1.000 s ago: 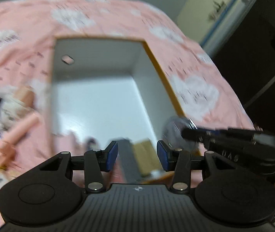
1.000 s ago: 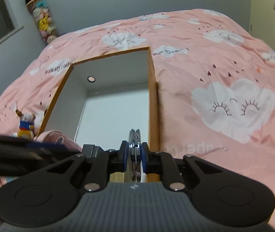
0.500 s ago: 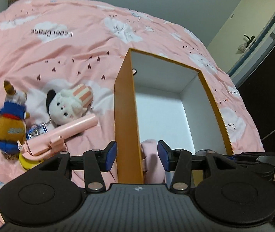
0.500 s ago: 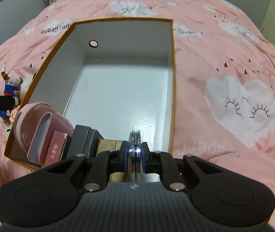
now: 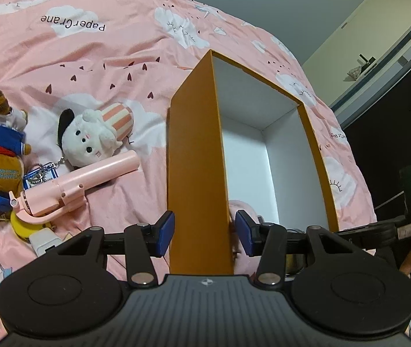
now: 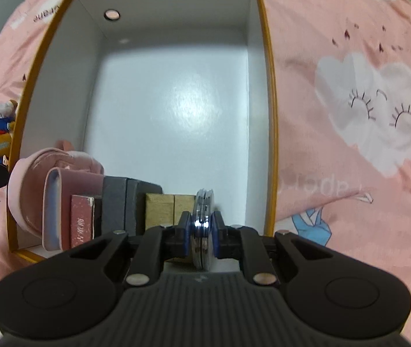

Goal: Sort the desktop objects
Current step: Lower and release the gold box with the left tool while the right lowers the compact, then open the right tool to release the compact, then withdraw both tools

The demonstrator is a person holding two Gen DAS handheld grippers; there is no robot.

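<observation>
Right gripper (image 6: 202, 231) pinches a thin, shiny metal disc (image 6: 203, 211) on edge, poised over the near end of the orange cardboard box (image 6: 272, 133) with its smooth white lining, just beside two wooden blocks (image 6: 166, 206). Left gripper (image 5: 204, 234) is spread, blue pads straddling the box's left wall without touching. A fluffy white plush (image 5: 89, 140) and glossy pink stick (image 5: 89, 180) lie on the rumpled pink quilt (image 5: 89, 66).

The pink bedspread (image 5: 95, 66) carries the printed words "PaperCrane", seen upside down, on a white cloud patch (image 5: 73, 24) in the left wrist view. A brown plush toy (image 5: 1, 162) bears pale lettering across its body, too small to read. A red box (image 6: 81, 220) inside the cardboard box (image 6: 269, 92) shows printed characters, not legible.
</observation>
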